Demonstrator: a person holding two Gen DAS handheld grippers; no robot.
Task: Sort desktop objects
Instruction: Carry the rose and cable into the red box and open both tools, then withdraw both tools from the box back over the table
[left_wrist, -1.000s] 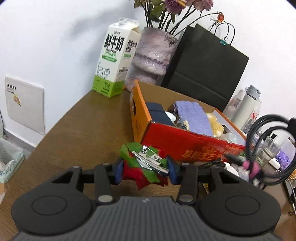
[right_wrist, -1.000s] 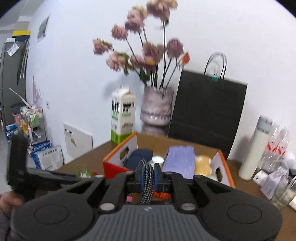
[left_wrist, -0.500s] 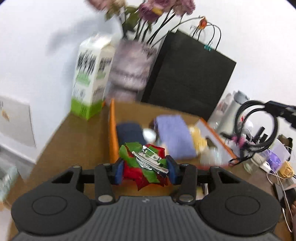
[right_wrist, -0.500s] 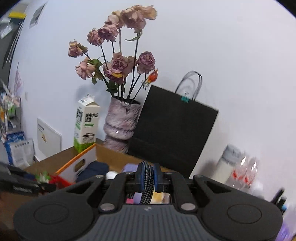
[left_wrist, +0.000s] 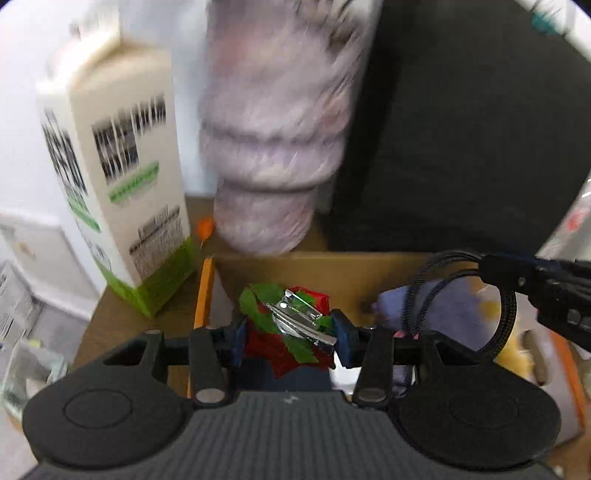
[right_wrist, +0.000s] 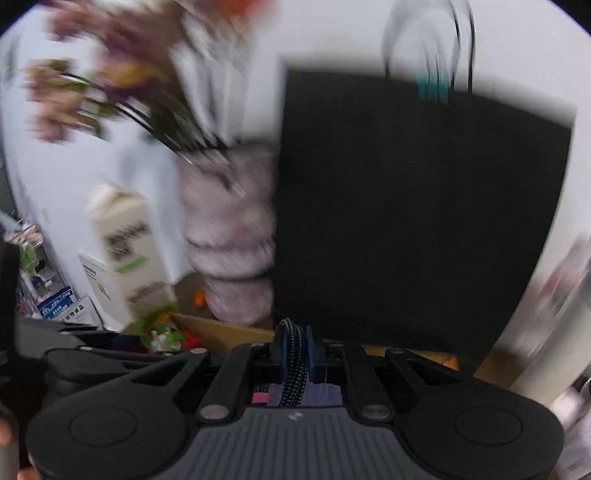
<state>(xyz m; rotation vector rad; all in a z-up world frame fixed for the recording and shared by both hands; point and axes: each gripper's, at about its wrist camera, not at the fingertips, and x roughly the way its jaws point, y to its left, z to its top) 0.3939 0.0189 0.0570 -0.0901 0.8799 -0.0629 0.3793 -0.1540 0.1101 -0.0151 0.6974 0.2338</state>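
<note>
My left gripper (left_wrist: 290, 334) is shut on a red and green flower hair clip (left_wrist: 291, 328) with a silver metal clasp, held over the left end of the open cardboard box (left_wrist: 332, 269). My right gripper (right_wrist: 294, 350) is shut on a coiled black braided cable (right_wrist: 293, 369). In the left wrist view that cable (left_wrist: 506, 317) hangs as a loop from the right gripper over the box's right part, above purple and yellow items inside. From the right wrist view the hair clip (right_wrist: 162, 334) shows low at the left.
Behind the box stand a milk carton (left_wrist: 114, 177), a pale purple vase (left_wrist: 273, 147) with dried flowers and a black paper bag (left_wrist: 461, 147), all close to the wall. A bottle (right_wrist: 565, 314) is blurred at the right. The wooden table (left_wrist: 122, 317) shows left of the box.
Both grippers have moved forward over the box toward the vase and bag, which now loom much larger and blurred. Each still holds its object; the cable loop now hangs inside the box's outline.
</note>
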